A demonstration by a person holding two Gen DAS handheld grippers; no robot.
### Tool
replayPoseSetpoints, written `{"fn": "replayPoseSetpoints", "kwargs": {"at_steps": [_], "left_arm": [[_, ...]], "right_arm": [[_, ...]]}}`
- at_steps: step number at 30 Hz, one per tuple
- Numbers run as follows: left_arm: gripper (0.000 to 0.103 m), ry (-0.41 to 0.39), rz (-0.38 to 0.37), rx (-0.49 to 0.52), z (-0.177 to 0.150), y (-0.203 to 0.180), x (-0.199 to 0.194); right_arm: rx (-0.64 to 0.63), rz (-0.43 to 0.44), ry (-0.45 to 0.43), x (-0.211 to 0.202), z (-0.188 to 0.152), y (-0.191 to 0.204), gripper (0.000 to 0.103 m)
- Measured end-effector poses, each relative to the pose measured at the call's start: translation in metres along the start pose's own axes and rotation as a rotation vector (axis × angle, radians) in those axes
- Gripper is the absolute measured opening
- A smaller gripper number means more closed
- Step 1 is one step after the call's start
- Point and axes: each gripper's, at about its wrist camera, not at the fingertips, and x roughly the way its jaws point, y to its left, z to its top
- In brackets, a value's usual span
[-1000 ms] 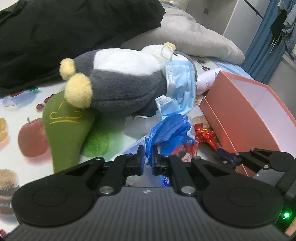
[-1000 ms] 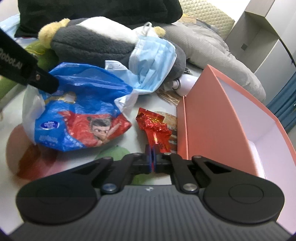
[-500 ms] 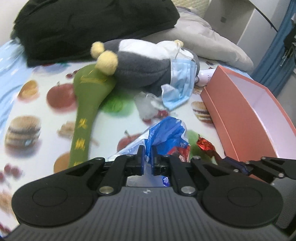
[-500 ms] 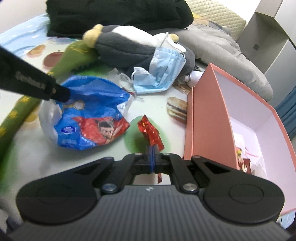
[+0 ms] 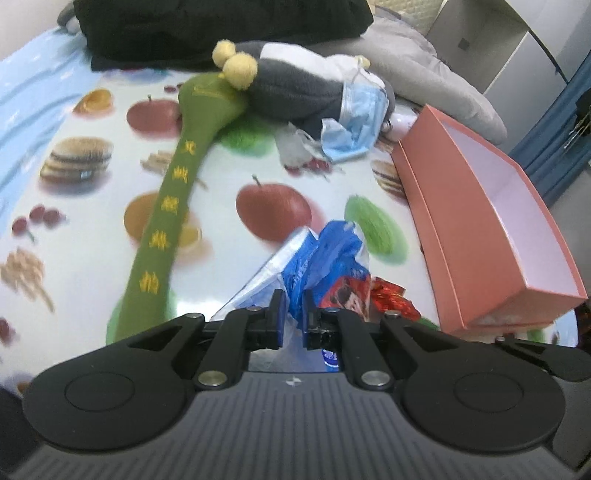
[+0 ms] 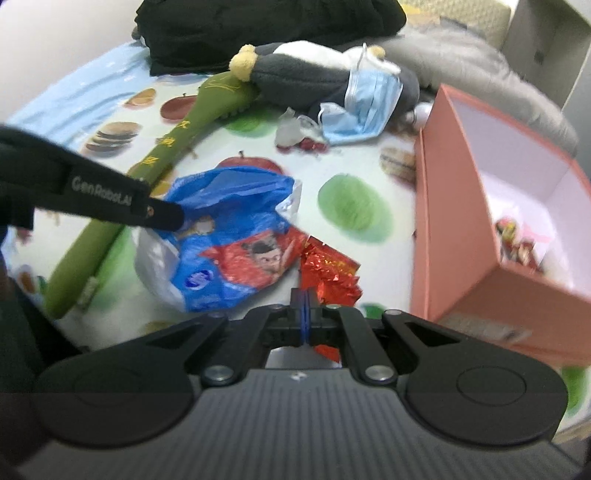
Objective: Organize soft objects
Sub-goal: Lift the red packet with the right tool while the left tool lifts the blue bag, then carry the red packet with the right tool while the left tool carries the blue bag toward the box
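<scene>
My left gripper is shut on a crumpled blue snack bag, which hangs from its pads above the fruit-print cloth. Seen from the right wrist, that same gripper pinches the bag at its upper left edge. My right gripper is shut on a red foil wrapper, right beside the bag; the wrapper also shows in the left wrist view. A salmon open box stands to the right, with a few small wrappers inside.
At the back lie a grey penguin plush, a long green plush, a blue face mask and crumpled clear plastic. Behind them are a black garment and a grey pillow.
Both grippers have drawn back from the plush pile, carrying the blue bag and the red wrapper along. The plush toys now look farther away and more cloth shows.
</scene>
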Motion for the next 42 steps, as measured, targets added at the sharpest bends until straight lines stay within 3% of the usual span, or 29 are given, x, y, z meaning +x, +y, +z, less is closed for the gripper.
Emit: {"fn": "replayPoseSetpoints", "kwargs": {"at_steps": [5, 11, 13, 15, 16, 30, 38, 41, 42], "left_arm": [[0.010, 0.025, -0.039, 0.004, -0.006, 0.000, -0.007], [0.041, 0.033, -0.079, 0.039, -0.003, 0.001, -0.014], [0.047, 0.035, -0.092, 0.069, -0.002, 0.000, -0.014], [0.047, 0.026, -0.083, 0.077, 0.000, 0.000, -0.014], [0.047, 0.028, -0.085, 0.083, 0.001, 0.001, -0.013], [0.047, 0.071, -0.069, 0.192, 0.021, -0.017, 0.026], [0.047, 0.095, -0.027, 0.268, 0.021, -0.028, 0.051], [0.044, 0.097, -0.015, 0.275, 0.018, -0.027, 0.056], [0.035, 0.099, -0.010, 0.270, 0.017, -0.026, 0.057]], "right_arm": [[0.101, 0.052, 0.001, -0.005, -0.006, -0.011, 0.007], [0.172, 0.104, -0.009, -0.008, -0.005, -0.023, 0.010], [0.187, 0.102, -0.005, -0.006, -0.007, -0.026, 0.039], [0.208, 0.095, -0.009, -0.004, -0.010, -0.030, 0.053], [0.218, 0.090, -0.007, -0.002, -0.011, -0.031, 0.054], [0.262, 0.071, 0.084, 0.039, -0.010, -0.050, 0.055], [0.256, 0.059, 0.084, 0.049, -0.006, -0.053, 0.056], [0.237, 0.057, 0.085, 0.051, -0.005, -0.051, 0.057], [0.233, 0.056, 0.084, 0.053, -0.005, -0.050, 0.057]]}}
